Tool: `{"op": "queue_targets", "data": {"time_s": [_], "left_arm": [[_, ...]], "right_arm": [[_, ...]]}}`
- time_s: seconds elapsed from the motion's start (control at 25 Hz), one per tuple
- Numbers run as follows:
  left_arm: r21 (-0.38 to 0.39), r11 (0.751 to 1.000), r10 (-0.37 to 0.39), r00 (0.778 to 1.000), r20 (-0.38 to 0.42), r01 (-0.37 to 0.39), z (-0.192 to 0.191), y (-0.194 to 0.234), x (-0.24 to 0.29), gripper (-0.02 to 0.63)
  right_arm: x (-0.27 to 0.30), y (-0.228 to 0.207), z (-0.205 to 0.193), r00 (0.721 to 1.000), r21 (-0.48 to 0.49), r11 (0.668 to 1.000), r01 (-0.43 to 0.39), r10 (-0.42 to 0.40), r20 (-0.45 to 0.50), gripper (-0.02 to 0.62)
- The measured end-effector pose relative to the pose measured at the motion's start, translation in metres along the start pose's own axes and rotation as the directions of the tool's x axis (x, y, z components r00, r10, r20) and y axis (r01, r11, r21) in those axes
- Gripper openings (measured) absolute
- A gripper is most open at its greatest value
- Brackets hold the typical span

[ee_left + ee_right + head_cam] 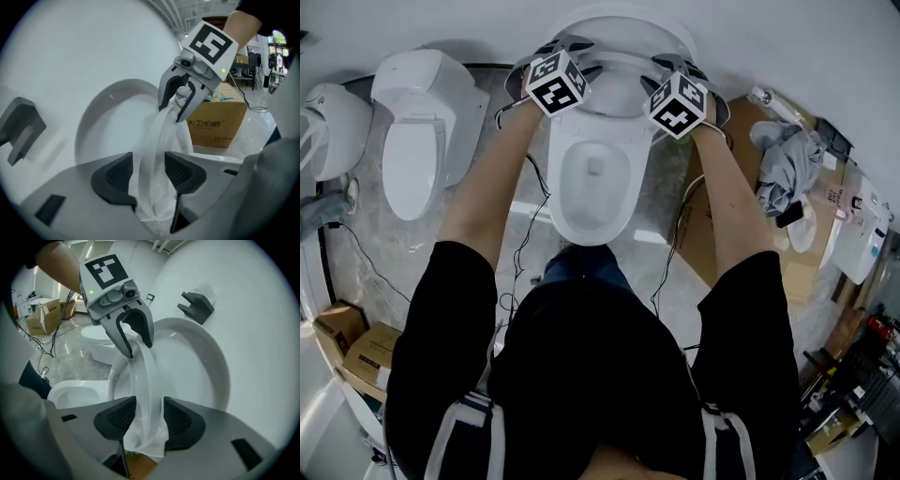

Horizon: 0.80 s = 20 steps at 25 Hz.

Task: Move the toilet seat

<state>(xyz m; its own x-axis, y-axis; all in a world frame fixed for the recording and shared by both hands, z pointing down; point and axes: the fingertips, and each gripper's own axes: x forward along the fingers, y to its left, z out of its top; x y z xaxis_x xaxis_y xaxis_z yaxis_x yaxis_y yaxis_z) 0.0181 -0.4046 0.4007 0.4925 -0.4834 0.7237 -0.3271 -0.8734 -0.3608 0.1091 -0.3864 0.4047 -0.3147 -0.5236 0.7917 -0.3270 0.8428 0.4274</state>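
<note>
Toilet seat (157, 145): raised, standing nearly upright just before the lid (623, 21), above the open bowl (592, 178).
Left gripper (150, 171): at the seat's left rim. Jaws stood apart with the rim between the pads, and a gap showed beside it, so it was not clamped.
Right gripper (149, 416): at the seat's right rim. Jaws stood apart with the rim between the pads, close to both but not pinched.
Second toilet (417, 141): on the floor left of the first, lid down.
Box (218, 122): cardboard, on the floor to the right of the toilet.
</note>
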Motion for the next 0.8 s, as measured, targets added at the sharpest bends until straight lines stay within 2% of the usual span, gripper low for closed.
{"op": "queue_targets", "data": {"time_s": [0.2, 0.28, 0.36, 0.4, 0.48, 0.64, 0.8], "left_arm": [[0.014, 0.997, 0.069, 0.996, 0.048, -0.069, 0.015, 0.000, -0.016, 0.212], [0.026, 0.993, 0.109, 0.992, 0.070, -0.111, 0.022, 0.000, -0.027, 0.194], [0.041, 0.987, 0.150, 0.985, 0.083, -0.154, 0.028, 0.000, -0.039, 0.090], [0.049, 0.984, 0.169, 0.982, 0.086, -0.173, 0.030, -0.001, -0.045, 0.041], [0.058, 0.979, 0.189, 0.978, 0.092, -0.195, 0.034, -0.006, -0.055, 0.011], [0.066, 0.975, 0.205, 0.972, 0.114, -0.213, 0.042, -0.021, -0.076, 0.008], [0.029, 0.971, 0.231, 0.960, 0.159, -0.238, 0.050, -0.035, -0.109, 0.006]], "right_arm": [[-0.018, -0.007, 0.006, 0.990, -0.021, 0.990, 0.136, -0.136, 0.035, 0.202], [-0.030, -0.010, 0.012, 0.982, -0.023, 0.982, 0.185, -0.184, 0.052, 0.184], [-0.042, -0.013, 0.017, 0.971, -0.027, 0.972, 0.233, -0.232, 0.059, 0.126], [-0.047, -0.014, 0.019, 0.966, -0.029, 0.966, 0.255, -0.253, 0.060, 0.076], [-0.058, -0.012, 0.023, 0.958, -0.030, 0.959, 0.283, -0.281, 0.059, 0.042], [-0.082, -0.003, 0.028, 0.942, -0.006, 0.944, 0.331, -0.330, 0.054, 0.025], [-0.115, 0.007, 0.034, 0.922, 0.073, 0.924, 0.376, -0.381, 0.065, 0.024]]}}
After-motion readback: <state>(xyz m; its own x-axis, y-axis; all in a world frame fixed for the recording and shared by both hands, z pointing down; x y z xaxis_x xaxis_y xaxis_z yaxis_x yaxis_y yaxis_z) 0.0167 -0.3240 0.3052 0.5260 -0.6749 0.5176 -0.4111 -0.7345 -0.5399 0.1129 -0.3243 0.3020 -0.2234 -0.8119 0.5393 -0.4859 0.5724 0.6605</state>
